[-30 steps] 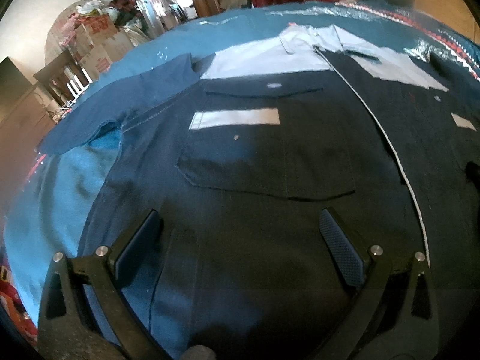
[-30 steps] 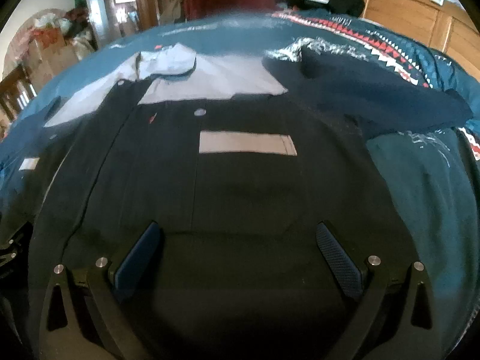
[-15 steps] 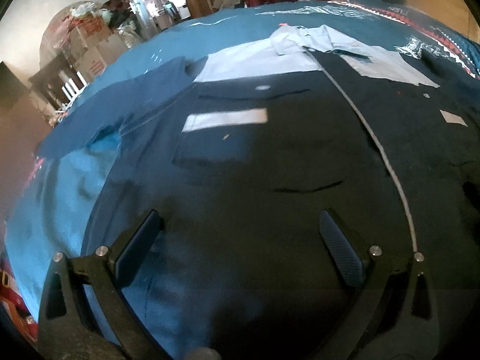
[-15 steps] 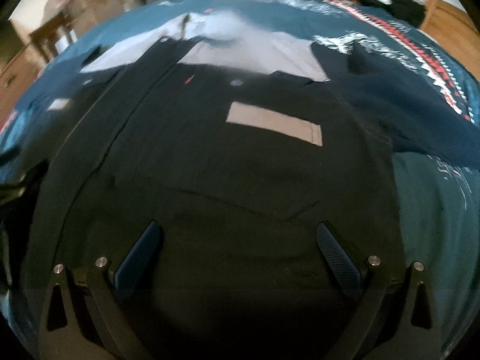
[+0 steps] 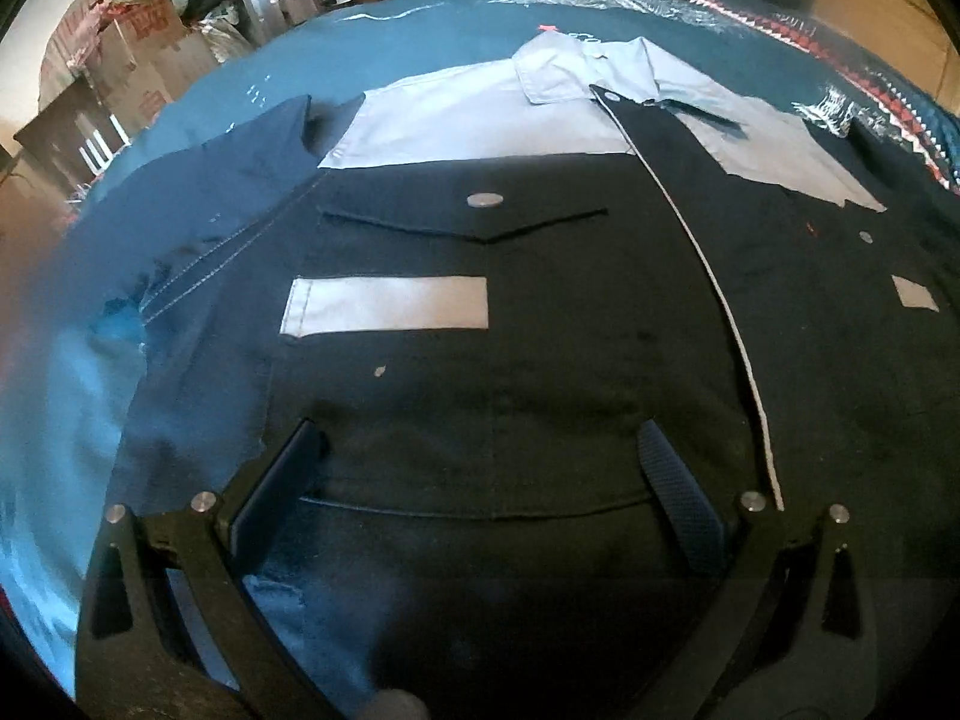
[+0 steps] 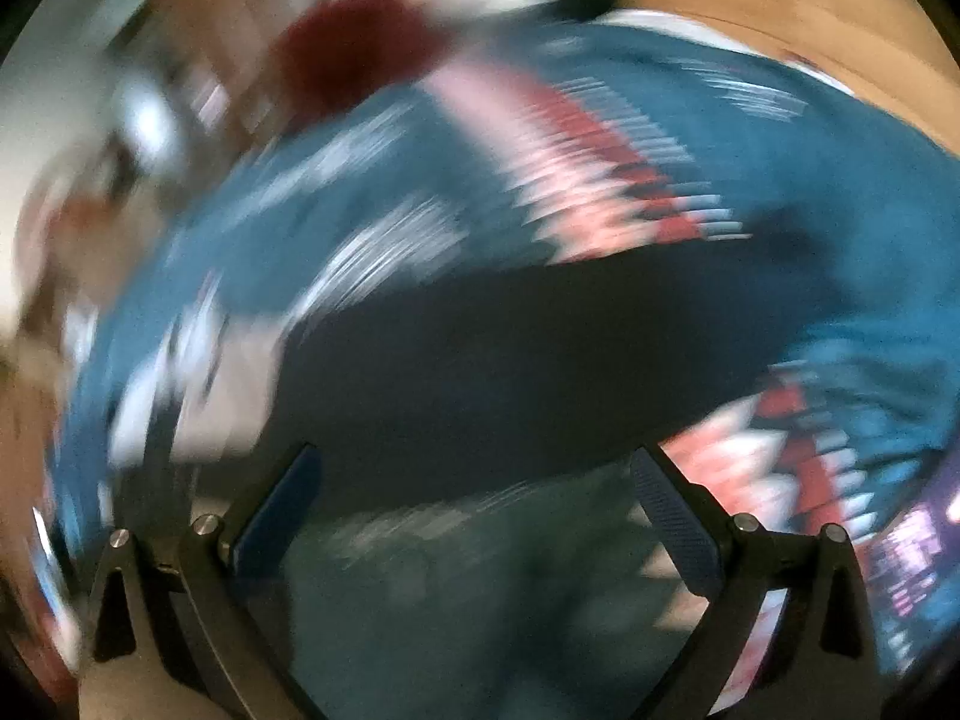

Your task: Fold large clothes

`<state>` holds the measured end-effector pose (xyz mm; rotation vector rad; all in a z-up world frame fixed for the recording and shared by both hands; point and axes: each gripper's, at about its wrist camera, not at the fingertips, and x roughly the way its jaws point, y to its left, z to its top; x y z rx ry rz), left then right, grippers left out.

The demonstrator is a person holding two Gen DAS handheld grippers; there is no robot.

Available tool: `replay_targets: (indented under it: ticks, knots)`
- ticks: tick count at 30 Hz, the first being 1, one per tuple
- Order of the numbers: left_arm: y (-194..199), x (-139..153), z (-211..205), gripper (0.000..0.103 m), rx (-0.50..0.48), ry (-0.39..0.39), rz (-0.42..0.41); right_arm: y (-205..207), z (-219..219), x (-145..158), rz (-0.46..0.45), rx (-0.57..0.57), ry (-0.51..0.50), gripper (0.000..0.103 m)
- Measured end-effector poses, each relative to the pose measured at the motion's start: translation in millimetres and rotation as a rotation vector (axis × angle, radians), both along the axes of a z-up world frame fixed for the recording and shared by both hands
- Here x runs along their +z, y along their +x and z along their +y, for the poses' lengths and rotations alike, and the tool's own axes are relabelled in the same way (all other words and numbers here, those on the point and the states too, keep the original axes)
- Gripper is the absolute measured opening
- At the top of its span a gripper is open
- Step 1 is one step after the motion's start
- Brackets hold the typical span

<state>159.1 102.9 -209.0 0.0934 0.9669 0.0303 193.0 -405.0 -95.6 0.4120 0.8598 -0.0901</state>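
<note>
The left gripper (image 5: 480,474) is spread wide and empty above the dark jacket (image 5: 540,372), which lies flat ahead of it on a teal bedspread (image 5: 420,42). Beyond the bed, cardboard boxes (image 5: 138,54) stand by a doorway. The right gripper (image 6: 480,480) is also wide; its view is blurred, showing a dark sleeve (image 6: 540,348) ahead.

My jacket (image 5: 540,360) is navy, near black, with a pale grey yoke and collar (image 5: 576,69) at 12 o'clock and a grey stripe (image 5: 387,306) on the chest. Its sleeve (image 5: 198,222) at 10 o'clock is brighter blue. The bedspread (image 5: 420,30) is teal with a red-and-white zigzag band (image 5: 780,30) at 1 o'clock. My left tool (image 5: 480,468) is black with dark blue pads (image 5: 681,510).
</note>
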Motion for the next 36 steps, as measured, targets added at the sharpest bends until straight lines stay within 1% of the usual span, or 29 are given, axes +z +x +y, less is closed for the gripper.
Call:
replay_targets:
  ticks: [1,2,4,5,6,9,11,16,17,18,19,21,23,24,26,28,30,32,34,36]
  knots:
    - [-0.4,0.2,-1.2,0.103,-0.002,0.002,-0.001,-0.4,-34.0,1.2,-0.015,-0.067,0.04,0.103]
    - [-1.0,0.3,-1.9,0.103,-0.004,0.008,-0.001,-2.5,-75.6,-2.0,-0.034,-0.142,0.113,0.103]
    - [0.0,0.5,-2.8,0.103,-0.004,0.012,0.004,-3.3,-123.9,-11.7,-0.044,-0.219,0.231,0.1]
    - [-0.2,0.5,-2.8,0.103,-0.005,0.013,0.006,-3.2,-145.1,-19.4,-0.052,-0.248,0.289,0.093]
    - [-0.1,0.5,-2.3,0.103,-0.005,0.014,0.006,-1.1,-156.7,-25.2,-0.05,-0.26,0.311,0.088]
    - [1.6,0.8,-2.1,0.103,-0.006,0.016,0.008,11.8,-167.7,-44.3,-0.011,-0.257,0.322,0.083]
    - [1.2,0.8,-1.9,0.103,-0.008,0.013,0.006,19.5,-168.0,-55.8,0.013,-0.262,0.315,0.082]
    - [1.5,1.2,-1.0,0.103,-0.015,0.005,0.003,42.8,-174.1,-72.2,0.011,-0.258,0.265,0.08]
    - [0.9,1.6,-0.6,0.103,-0.016,0.003,0.002,49.5,-174.2,-75.5,0.012,-0.255,0.256,0.078]
    - [0.1,2.2,-0.1,0.103,-0.016,0.001,-0.002,55.3,-172.4,-78.3,0.014,-0.25,0.246,0.067]
    - [-1.1,3.5,0.1,0.103,-0.014,0.0,-0.01,60.7,-169.1,-79.8,0.018,-0.245,0.25,0.06]
    - [-2.7,6.6,0.0,0.103,-0.005,0.008,-0.026,64.4,-154.9,-75.7,-0.006,-0.227,0.288,0.022]
    - [-5.5,13.5,3.1,0.103,0.02,0.013,-0.052,67.8,-126.1,-54.4,-0.06,-0.174,0.274,0.022]
    - [-7.1,18.5,7.3,0.103,0.031,-0.004,-0.068,73.7,-102.3,-38.3,-0.097,-0.125,0.262,0.02]
    - [-10.2,34.9,22.1,0.103,0.071,-0.038,-0.123,83.9,-50.7,-4.6,-0.162,-0.023,0.256,0.019]
    - [-12.7,55.2,38.3,0.103,0.109,-0.061,-0.183,99.6,17.4,31.8,-0.224,0.11,0.252,0.019]
    - [-15.6,76.1,54.7,0.103,0.143,-0.076,-0.243,120.4,96.5,64.2,-0.275,0.249,0.27,0.019]
    - [-19.4,102.5,74.9,0.103,0.181,-0.093,-0.315,139.0,173.2,86.6,-0.311,0.368,0.303,0.019]
    - [-22.1,120.8,91.5,0.103,0.209,-0.099,-0.369,158.5,256.4,98.5,-0.326,0.491,0.354,0.019]
    - [-22.9,133.0,103.9,0.103,0.232,-0.097,-0.404,175.7,341.3,94.8,-0.312,0.596,0.396,0.019]
